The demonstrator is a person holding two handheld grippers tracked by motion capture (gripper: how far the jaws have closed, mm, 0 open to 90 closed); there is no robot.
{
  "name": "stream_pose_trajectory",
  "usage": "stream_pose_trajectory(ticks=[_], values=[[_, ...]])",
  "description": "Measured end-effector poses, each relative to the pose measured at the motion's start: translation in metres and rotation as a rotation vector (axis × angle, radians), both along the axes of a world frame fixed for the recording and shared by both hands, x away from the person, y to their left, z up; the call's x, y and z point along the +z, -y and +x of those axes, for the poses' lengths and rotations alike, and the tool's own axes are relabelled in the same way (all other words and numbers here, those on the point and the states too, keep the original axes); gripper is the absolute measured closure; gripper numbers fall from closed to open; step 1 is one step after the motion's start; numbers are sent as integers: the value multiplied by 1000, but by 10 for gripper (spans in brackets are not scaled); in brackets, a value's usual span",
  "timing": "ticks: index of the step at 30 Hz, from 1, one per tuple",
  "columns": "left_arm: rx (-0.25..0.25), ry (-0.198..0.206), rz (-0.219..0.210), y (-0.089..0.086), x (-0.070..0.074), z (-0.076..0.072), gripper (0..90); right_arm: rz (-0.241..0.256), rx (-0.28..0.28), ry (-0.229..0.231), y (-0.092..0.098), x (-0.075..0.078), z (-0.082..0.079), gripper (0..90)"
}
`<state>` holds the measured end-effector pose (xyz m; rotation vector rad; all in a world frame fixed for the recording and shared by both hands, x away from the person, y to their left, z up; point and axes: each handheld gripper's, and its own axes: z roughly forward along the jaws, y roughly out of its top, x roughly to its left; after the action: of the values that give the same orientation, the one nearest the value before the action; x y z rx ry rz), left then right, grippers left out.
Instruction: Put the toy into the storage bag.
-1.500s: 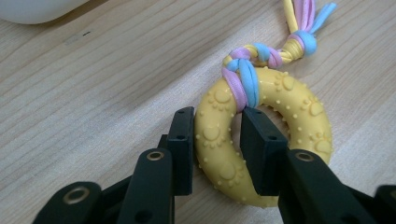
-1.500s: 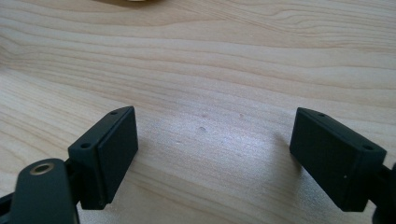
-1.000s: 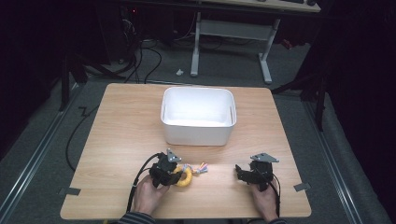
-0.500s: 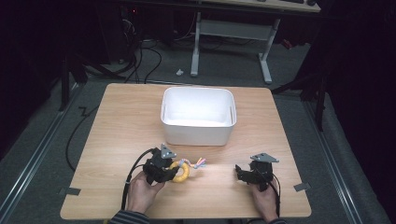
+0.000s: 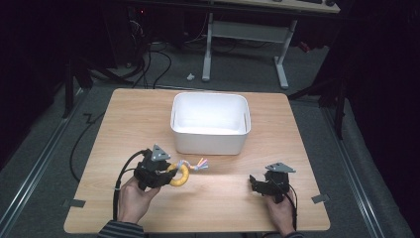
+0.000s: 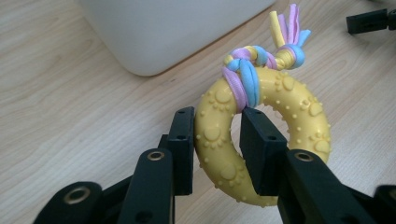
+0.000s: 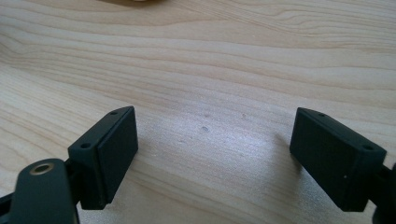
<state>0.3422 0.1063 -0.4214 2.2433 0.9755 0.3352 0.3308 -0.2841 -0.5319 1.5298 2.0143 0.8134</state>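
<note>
- The left gripper (image 5: 166, 174) sat near the front left of the wooden table (image 5: 124, 114), held in the person's left hand (image 5: 130, 198); its jaws were clamped on the yellow ring toy (image 5: 180, 174), one jaw outside the ring and the other through its hole, as the left gripper view showed (image 6: 217, 149).
- The yellow ring toy (image 6: 261, 135) was a studded rubber ring with paw and sun marks; it stood tilted up on its edge rather than flat, its lower rim close to the table; whether it touched the wood could not be told.
- A knotted rope tail (image 6: 261, 60) of pink, blue and yellow strands was tied round the ring's far side; in the high view the tail (image 5: 196, 164) pointed away from the gripper toward the right, so the toy's long axis ran roughly left to right along the table's front.
- The white plastic bin (image 5: 210, 124) stood at the table's middle, just behind the toy; its near wall (image 6: 177, 28) lay close to the rope tail but apart from it.
- The right gripper (image 5: 260, 184) rested at the front right, well apart from the toy, in the person's right hand (image 5: 280, 215); its jaws were spread wide with bare wood between them (image 7: 212, 154).
</note>
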Motion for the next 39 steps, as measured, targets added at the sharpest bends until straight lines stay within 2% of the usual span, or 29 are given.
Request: stream_pose_trajectory(ticks=[8,13,21,26,28,36,39], values=[[-5,21,14,-4,18,4,663,-1,1,0,0,0,0,152],[-10,32,-2,-7,31,5,663,0,4,-1,0,0,0,152],[2,29,-32,-12,44,10,663,1,4,-1,0,0,0,153],[-2,38,-32,-13,51,12,663,-1,7,0,0,0,0,152],[-1,34,-57,-14,56,15,663,0,6,-1,0,0,0,152],[19,41,-72,-16,67,22,663,0,8,-1,0,0,0,152],[27,38,-93,-16,72,27,663,1,8,-2,-1,0,-1,152]])
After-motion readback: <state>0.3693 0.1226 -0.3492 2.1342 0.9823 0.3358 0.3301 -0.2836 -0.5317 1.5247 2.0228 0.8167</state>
